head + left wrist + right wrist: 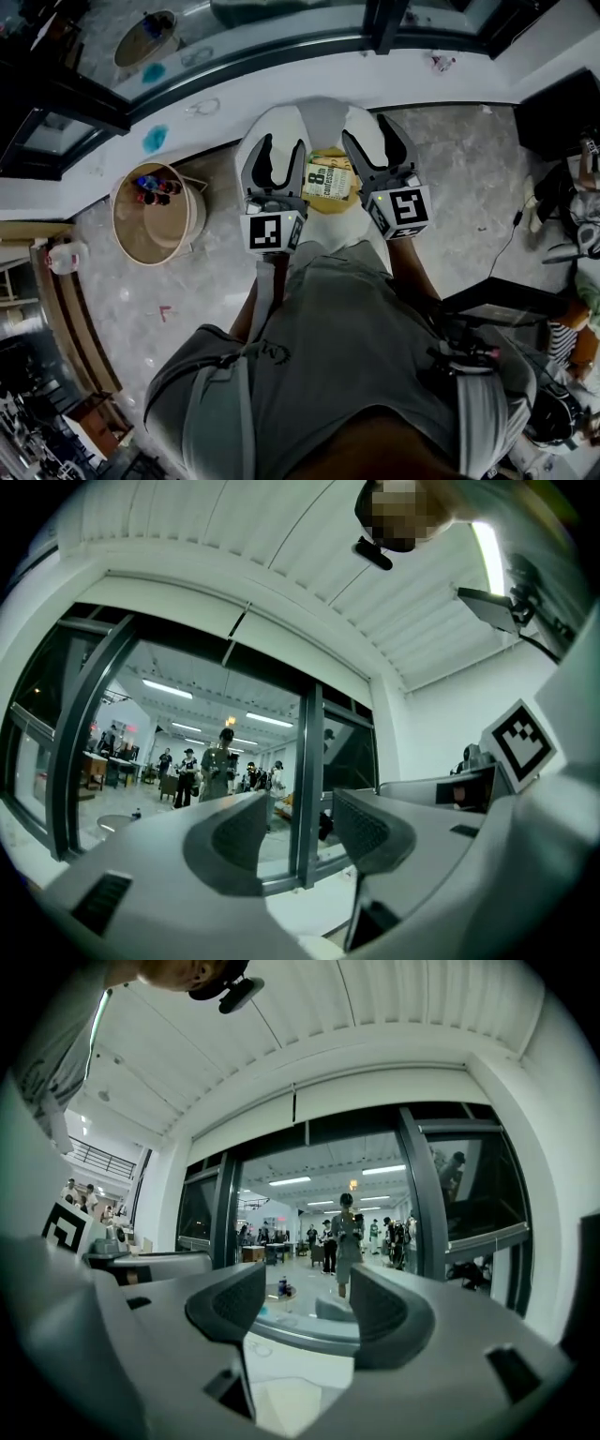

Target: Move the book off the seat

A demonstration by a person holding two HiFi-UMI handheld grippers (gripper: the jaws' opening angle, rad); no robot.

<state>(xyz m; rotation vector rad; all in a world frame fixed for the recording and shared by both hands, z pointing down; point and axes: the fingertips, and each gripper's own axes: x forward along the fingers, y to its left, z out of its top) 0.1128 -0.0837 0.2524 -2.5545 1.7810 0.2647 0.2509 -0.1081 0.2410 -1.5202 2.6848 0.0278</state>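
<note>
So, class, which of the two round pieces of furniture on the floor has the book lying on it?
The white chair with the round yellow seat: the yellow-covered book lies there. The round wooden table holds small bottles instead.

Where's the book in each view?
Head view: book at centre, lying on the white seat.
Left gripper view: not in it.
Right gripper view: not in it.
Shared landmark: dark window frame, top in head view, centre in left gripper view, right of centre in right gripper view.
</note>
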